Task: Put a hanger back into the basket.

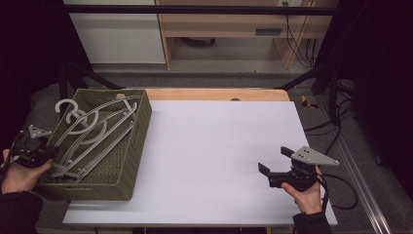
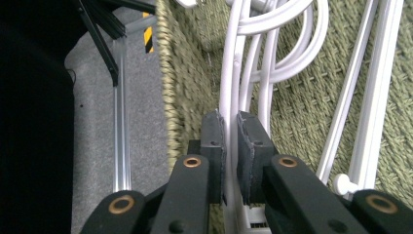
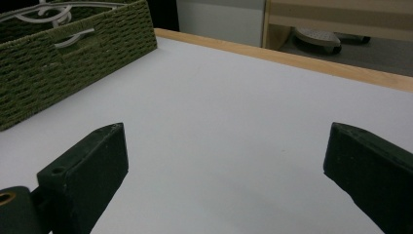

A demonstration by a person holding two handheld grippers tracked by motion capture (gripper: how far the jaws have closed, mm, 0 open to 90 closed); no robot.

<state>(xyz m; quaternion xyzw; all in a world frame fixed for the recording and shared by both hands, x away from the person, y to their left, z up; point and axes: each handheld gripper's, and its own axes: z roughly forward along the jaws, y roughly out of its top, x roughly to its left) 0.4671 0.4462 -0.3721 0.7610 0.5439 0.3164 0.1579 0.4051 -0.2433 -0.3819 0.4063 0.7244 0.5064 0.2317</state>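
A green woven basket (image 1: 127, 165) stands on the left of the white table (image 1: 219, 141). Several white plastic hangers (image 1: 92, 131) lie in it, hooks toward the far left. My left gripper (image 1: 43, 157) reaches over the basket's near-left rim. In the left gripper view my left gripper (image 2: 232, 131) has its pads pressed together on the rod of a white hanger (image 2: 229, 92). My right gripper (image 1: 272, 159) rests low over the table's right side, open with nothing in it. The right gripper view shows my right gripper (image 3: 226, 156) with bare table between its jaws, and the basket (image 3: 73, 58) beyond at the left.
A wooden strip (image 1: 219, 94) runs along the table's far edge. Past it are a pale cabinet (image 1: 117, 34) and a wooden shelf unit (image 1: 234, 24). Cables (image 1: 336, 131) and a metal rail (image 1: 360, 185) lie on the floor to the right.
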